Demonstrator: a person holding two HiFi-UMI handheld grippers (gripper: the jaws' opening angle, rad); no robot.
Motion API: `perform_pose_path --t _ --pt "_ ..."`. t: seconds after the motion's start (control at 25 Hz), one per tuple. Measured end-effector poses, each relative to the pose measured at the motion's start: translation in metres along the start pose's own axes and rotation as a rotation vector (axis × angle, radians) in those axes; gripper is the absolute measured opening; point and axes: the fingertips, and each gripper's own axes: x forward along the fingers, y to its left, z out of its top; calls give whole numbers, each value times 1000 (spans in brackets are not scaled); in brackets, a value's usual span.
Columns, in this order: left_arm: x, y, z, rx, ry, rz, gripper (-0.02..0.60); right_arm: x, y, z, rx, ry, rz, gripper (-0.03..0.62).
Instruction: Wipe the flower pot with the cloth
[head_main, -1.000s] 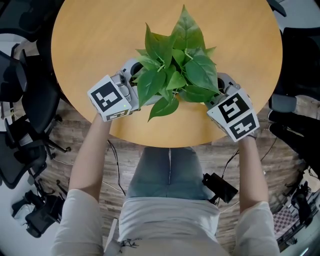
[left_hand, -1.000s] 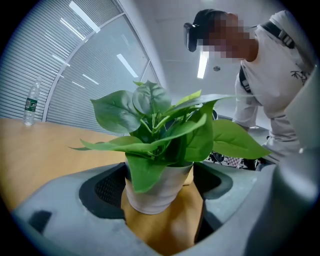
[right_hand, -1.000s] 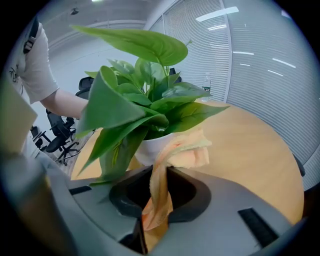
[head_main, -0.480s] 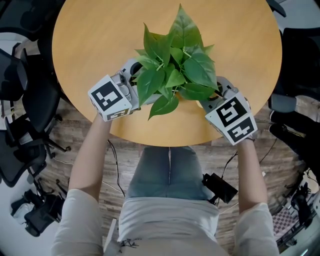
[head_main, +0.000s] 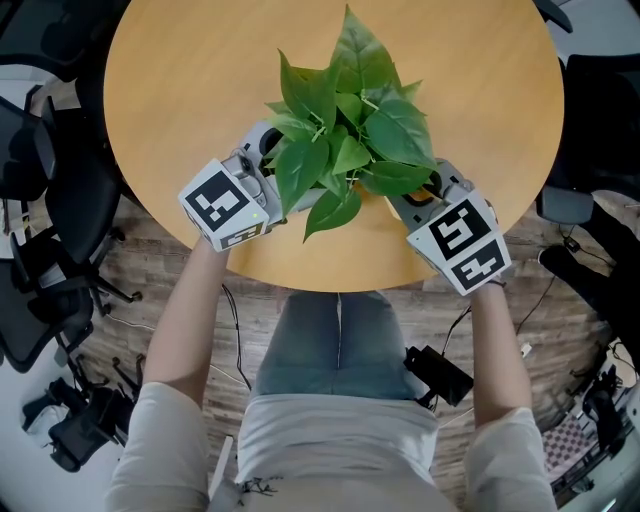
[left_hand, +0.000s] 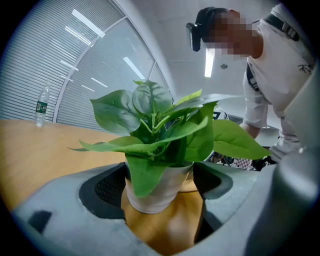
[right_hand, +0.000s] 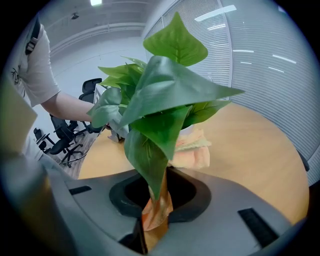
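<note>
Left gripper (left_hand: 160, 182) is clamping the white round flower pot (left_hand: 161, 192); right gripper (right_hand: 155, 200) is pinching the orange cloth (right_hand: 192, 152), lying against the pot's right side.

Bright, even overhead light; fisheye warp, dark corners in gripper views.

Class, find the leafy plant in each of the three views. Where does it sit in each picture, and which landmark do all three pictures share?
Head view: the plant is at upper middle, seen from above.
Left gripper view: the plant is at centre, rising from the white pot between the jaws.
Right gripper view: the plant fills the middle, in front of the orange cloth.
Shared landmark: the round wooden table.
</note>
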Motion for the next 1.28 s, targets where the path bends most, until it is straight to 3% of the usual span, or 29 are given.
perform_pose_path --t 1.28 --pt "18 -17 -1 -57 -27 331 431 -14 14 -14 23 -11 26 61"
